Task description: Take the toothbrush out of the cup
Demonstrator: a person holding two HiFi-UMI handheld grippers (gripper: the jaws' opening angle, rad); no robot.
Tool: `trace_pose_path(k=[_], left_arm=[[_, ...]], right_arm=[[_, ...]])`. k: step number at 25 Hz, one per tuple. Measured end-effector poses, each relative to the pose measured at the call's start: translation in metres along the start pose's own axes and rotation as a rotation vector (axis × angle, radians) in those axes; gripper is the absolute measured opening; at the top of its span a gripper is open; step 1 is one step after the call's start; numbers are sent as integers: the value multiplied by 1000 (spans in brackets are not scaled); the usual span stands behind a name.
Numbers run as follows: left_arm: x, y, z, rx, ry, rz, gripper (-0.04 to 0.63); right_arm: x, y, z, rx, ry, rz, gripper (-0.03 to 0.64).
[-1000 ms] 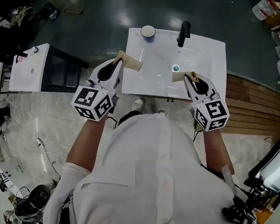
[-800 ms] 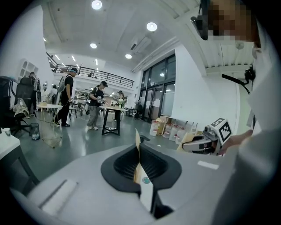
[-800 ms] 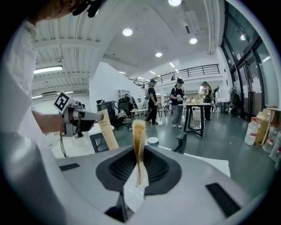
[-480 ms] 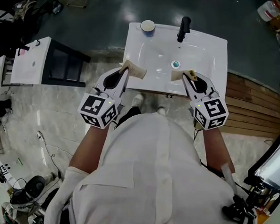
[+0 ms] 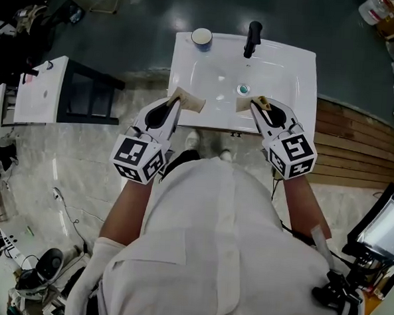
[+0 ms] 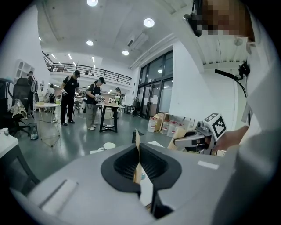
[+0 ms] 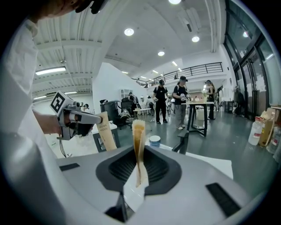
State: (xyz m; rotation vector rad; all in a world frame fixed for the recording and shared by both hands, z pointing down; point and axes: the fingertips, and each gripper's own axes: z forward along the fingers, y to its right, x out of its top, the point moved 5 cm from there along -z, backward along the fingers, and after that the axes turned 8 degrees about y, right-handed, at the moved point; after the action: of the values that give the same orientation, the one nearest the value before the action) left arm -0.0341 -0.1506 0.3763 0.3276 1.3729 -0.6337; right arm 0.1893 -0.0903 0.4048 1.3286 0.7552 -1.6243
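Observation:
A white cup with a blue rim (image 5: 201,38) stands on the back left corner of the white sink (image 5: 289,72); no toothbrush can be made out in it. The cup also shows small in the right gripper view (image 7: 154,140) and in the left gripper view (image 6: 109,145). My left gripper (image 5: 189,101) hovers over the sink's front left part, its tan pads pressed together (image 6: 137,134) with nothing between them. My right gripper (image 5: 248,104) hangs over the basin near the drain (image 5: 243,90), pads together and empty (image 7: 138,125). Both point toward the back of the sink, well short of the cup.
A black faucet (image 5: 252,37) rises at the sink's back edge, right of the cup. A black-framed stand with a white top (image 5: 44,91) sits to the left, a wooden platform (image 5: 357,143) to the right. People stand at tables (image 7: 180,103) far behind.
My left gripper has shifted right, from the sink's left edge to over its front left part. The right gripper has hardly moved, and both stay closed.

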Motion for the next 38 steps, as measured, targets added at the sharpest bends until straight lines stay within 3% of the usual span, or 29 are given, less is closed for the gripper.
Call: trace_pose_path(k=[25, 38], left_arm=[[6, -14, 31, -133, -20, -5, 8], [6, -45, 26, -171, -30, -10, 8]], right_arm=[[18, 1, 24, -30, -30, -29, 46], [20, -13, 61, -22, -33, -28, 46]])
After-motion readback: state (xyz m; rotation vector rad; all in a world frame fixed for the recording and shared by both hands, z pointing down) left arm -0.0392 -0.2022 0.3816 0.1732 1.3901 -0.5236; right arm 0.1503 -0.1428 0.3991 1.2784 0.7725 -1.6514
